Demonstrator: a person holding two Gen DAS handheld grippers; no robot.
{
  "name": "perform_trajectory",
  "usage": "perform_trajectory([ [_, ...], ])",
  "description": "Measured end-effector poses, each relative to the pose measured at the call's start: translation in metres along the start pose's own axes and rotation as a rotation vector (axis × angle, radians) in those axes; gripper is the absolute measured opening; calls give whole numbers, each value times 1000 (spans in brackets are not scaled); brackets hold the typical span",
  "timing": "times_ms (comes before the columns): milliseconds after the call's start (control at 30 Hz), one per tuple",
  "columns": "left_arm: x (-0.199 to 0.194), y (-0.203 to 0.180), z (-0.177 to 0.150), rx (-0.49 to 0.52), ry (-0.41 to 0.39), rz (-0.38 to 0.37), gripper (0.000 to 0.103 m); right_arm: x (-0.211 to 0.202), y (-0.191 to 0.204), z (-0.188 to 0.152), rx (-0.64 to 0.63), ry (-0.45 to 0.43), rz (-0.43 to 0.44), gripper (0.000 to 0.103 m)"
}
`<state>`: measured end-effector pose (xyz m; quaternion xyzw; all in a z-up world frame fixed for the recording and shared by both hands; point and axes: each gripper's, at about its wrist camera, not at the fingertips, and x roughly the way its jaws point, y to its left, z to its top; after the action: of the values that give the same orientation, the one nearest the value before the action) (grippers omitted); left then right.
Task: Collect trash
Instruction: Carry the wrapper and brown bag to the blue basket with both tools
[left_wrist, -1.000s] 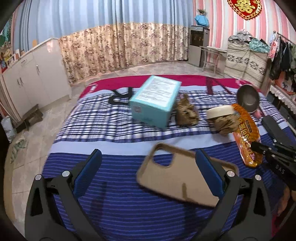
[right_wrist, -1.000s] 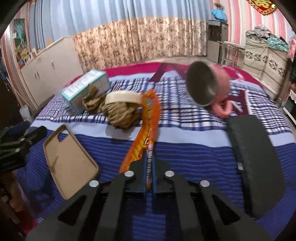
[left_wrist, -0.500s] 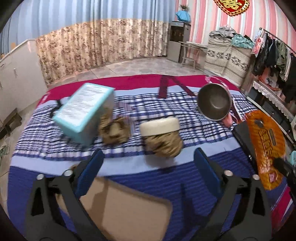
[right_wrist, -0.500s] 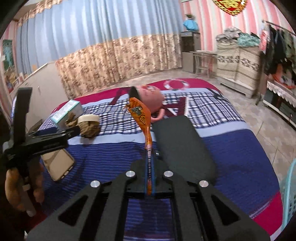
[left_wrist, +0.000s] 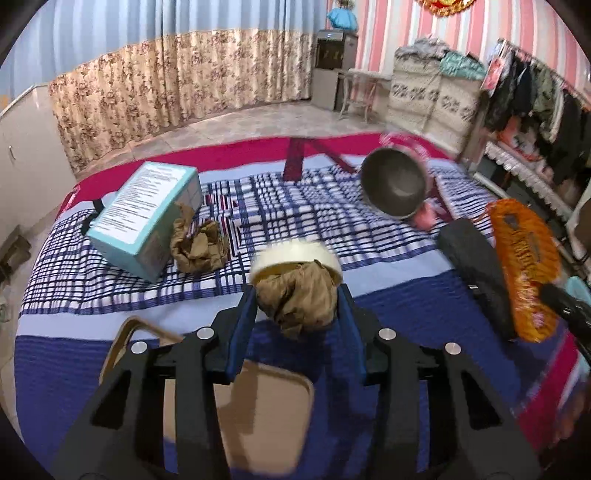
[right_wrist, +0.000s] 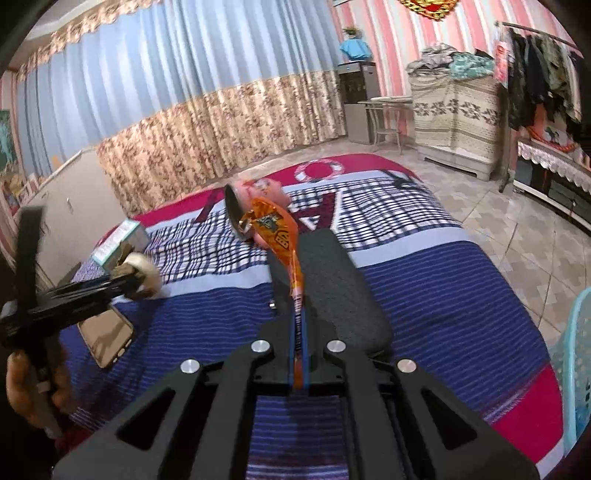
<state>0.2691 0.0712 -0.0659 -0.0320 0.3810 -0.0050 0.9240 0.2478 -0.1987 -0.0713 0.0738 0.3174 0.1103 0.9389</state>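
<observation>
Brown crumpled paper wad (left_wrist: 299, 301) sits directly between the blue-padded fingers (left_wrist: 242, 332) of the left gripper (left_wrist: 297, 328). The fingers stand a little apart, flanking the wad on both sides; whether the pads are already pressing it cannot be told. The wad has no marked long axis. It lies on the bed (left_wrist: 388, 314) at mid-width, where the check pattern meets the dark blue band, with a roll of tape (left_wrist: 295, 260) touching its far side.

The right gripper (right_wrist: 297, 369) is clamped tight on the orange snack wrapper (right_wrist: 277, 236), which stands up and away from it above the bed. The pale blue basket (right_wrist: 574, 354) shows beyond the bed's right edge.

Judgement: the left hand is the nearer to the wad; closing calls for keeping the tape out of the pinch. A second wad (left_wrist: 197, 247) remains beside the teal box (left_wrist: 147, 218), toward the left edge.
</observation>
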Motion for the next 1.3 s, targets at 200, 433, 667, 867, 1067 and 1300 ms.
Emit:
perform_trajectory([
  [200,-43,-10,3,56,-99,40,43,-31,-31,0,47,-47,-40,3],
  [433,-51,-41,10,84,-113,-1,43,-81,-78,-8,77,-85,-137,3],
  [667,-47,-125,1,160,-141,-115,43,-135,-157,-30,187,-106,-264,3],
  [867,-45,-207,-9,245,-145,-226,43,-167,-221,-53,313,-142,-358,3],
  [1067,-42,-291,-27,354,-142,-321,43,-171,-268,-73,385,-117,-483,3],
  [1300,-41,-369,-50,442,-152,-409,43,-176,-294,-77,382,-106,-556,3],
])
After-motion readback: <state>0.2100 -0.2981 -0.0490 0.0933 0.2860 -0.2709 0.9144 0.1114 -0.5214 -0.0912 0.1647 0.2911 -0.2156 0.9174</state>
